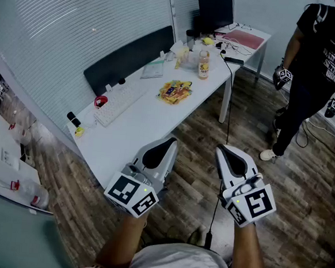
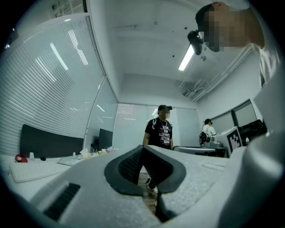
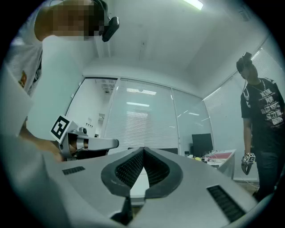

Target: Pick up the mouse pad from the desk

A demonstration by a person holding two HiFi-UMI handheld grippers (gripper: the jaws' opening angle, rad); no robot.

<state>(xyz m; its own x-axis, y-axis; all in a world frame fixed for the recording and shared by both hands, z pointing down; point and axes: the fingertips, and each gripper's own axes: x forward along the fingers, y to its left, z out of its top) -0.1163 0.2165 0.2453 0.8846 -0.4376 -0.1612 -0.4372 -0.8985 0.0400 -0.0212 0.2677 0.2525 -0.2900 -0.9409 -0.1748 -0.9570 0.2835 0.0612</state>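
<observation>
A flat pad with a bright yellow printed picture (image 1: 174, 92), which looks like the mouse pad, lies in the middle of the long white desk (image 1: 139, 128). My left gripper (image 1: 169, 142) and right gripper (image 1: 224, 150) hover side by side off the desk's near corner, above the wood floor and well short of the pad. Both are shut with nothing between the jaws. In the left gripper view the left gripper (image 2: 143, 149) points across the room with its tips together. The right gripper (image 3: 143, 150) looks the same in the right gripper view. The pad shows in neither gripper view.
A white keyboard (image 1: 117, 103), a red object (image 1: 101, 101), a bottle (image 1: 203, 64) and papers share the desk. A monitor (image 1: 215, 13) stands at the far end. A person in black (image 1: 320, 61) stands at the right, holding grippers. A cable (image 1: 215, 204) runs over the floor.
</observation>
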